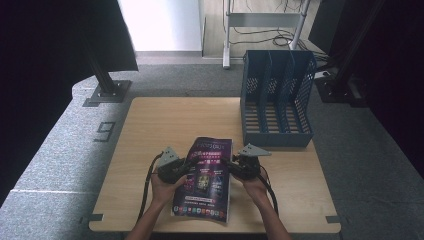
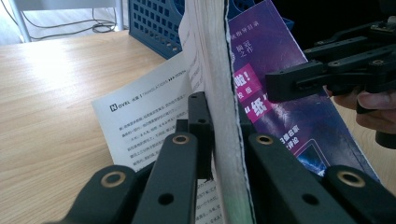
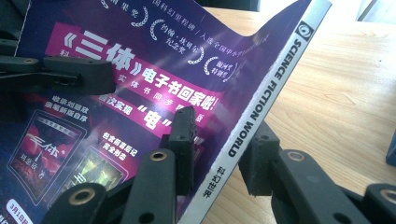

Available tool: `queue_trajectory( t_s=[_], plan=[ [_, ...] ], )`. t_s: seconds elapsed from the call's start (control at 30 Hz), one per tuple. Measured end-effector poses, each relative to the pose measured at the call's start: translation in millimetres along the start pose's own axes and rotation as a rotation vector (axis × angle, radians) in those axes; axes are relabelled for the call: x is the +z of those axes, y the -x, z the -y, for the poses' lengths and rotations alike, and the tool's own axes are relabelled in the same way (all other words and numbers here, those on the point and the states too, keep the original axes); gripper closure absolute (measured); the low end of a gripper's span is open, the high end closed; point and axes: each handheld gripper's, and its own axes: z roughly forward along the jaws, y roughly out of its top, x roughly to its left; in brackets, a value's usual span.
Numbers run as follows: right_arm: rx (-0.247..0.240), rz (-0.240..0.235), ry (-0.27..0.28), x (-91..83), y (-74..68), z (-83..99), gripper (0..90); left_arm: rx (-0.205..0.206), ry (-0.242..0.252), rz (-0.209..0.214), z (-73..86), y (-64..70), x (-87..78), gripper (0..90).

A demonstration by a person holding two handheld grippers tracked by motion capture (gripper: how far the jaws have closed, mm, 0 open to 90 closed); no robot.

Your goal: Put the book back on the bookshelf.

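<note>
A purple-covered magazine (image 1: pixel 204 177) is held just above the front of the wooden table (image 1: pixel 150 125), one gripper on each side. My left gripper (image 1: pixel 182 167) is shut on its left, open-page edge. In the left gripper view the jaws (image 2: pixel 219 126) squeeze the white page block (image 2: pixel 217 70), and an inner white page (image 2: pixel 144 116) fans out to the left. My right gripper (image 1: pixel 231 167) is shut on the spine side. In the right gripper view the jaws (image 3: pixel 219 144) clamp the spine (image 3: pixel 266 93), which reads SCIENCE FICTION WORLD, with the cover (image 3: pixel 140 88) bowing upward.
A blue perforated file holder (image 1: pixel 277 100) with three slots stands upright at the table's back right. Black stands (image 1: pixel 107 85) flank the table on the grey floor. The person's hands (image 1: pixel 165 192) come in at the front edge.
</note>
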Motion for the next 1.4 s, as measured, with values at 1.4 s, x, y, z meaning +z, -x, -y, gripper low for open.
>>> queue_trajectory(
  t_s=[1.4],
  plan=[
    [-0.061, -0.002, 0.098, -15.0, -9.7, -7.7, 69.6, 0.012, 0.066, 0.013, -10.9, 5.0, -14.0, 85.5]
  ],
)
